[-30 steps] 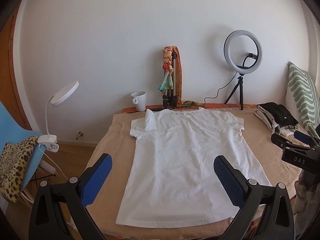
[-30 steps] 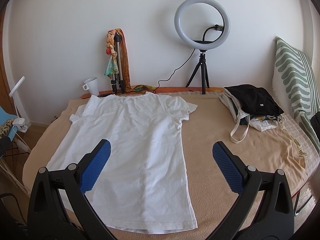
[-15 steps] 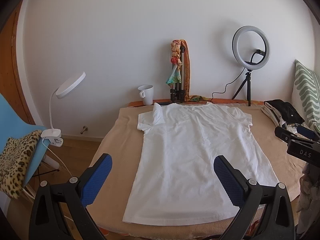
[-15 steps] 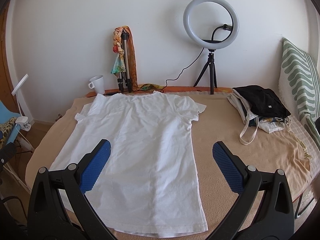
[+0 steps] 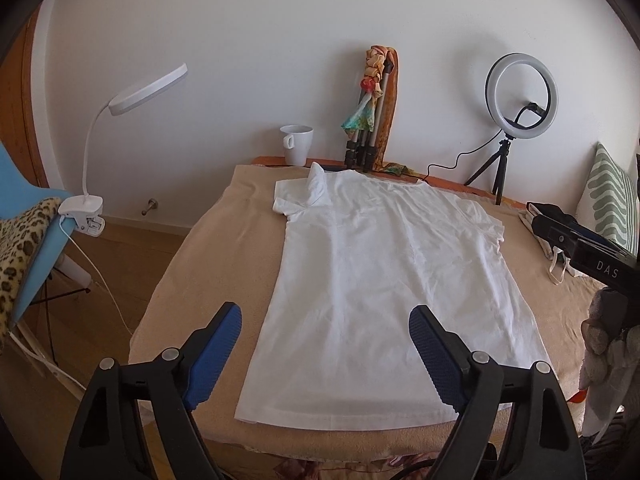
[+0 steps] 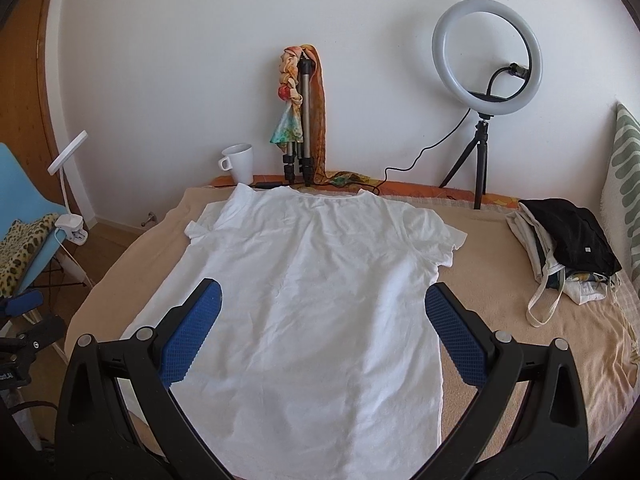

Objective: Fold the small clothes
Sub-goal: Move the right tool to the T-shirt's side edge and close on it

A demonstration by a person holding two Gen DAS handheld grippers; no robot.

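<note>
A white T-shirt (image 5: 384, 280) lies spread flat on the beige-covered table (image 5: 216, 240), collar toward the wall, its far-left sleeve folded up. It also shows in the right wrist view (image 6: 312, 300). My left gripper (image 5: 325, 338) is open and empty, held above the shirt's lower left hem. My right gripper (image 6: 322, 316) is open and empty, held above the shirt's lower middle. The right gripper's body shows at the right edge of the left wrist view (image 5: 592, 256).
A white mug (image 5: 297, 145), a scarf-draped tripod (image 5: 370, 120) and a ring light (image 5: 520, 96) stand along the wall. A pile of clothes with a black garment (image 6: 568, 240) lies at the right. A clip lamp (image 5: 140, 96) and blue chair (image 5: 24, 240) stand left.
Both grippers have shifted left and pulled back slightly; the shirt now sits more centred under the right gripper. Both stay open. The shirt has not moved.
</note>
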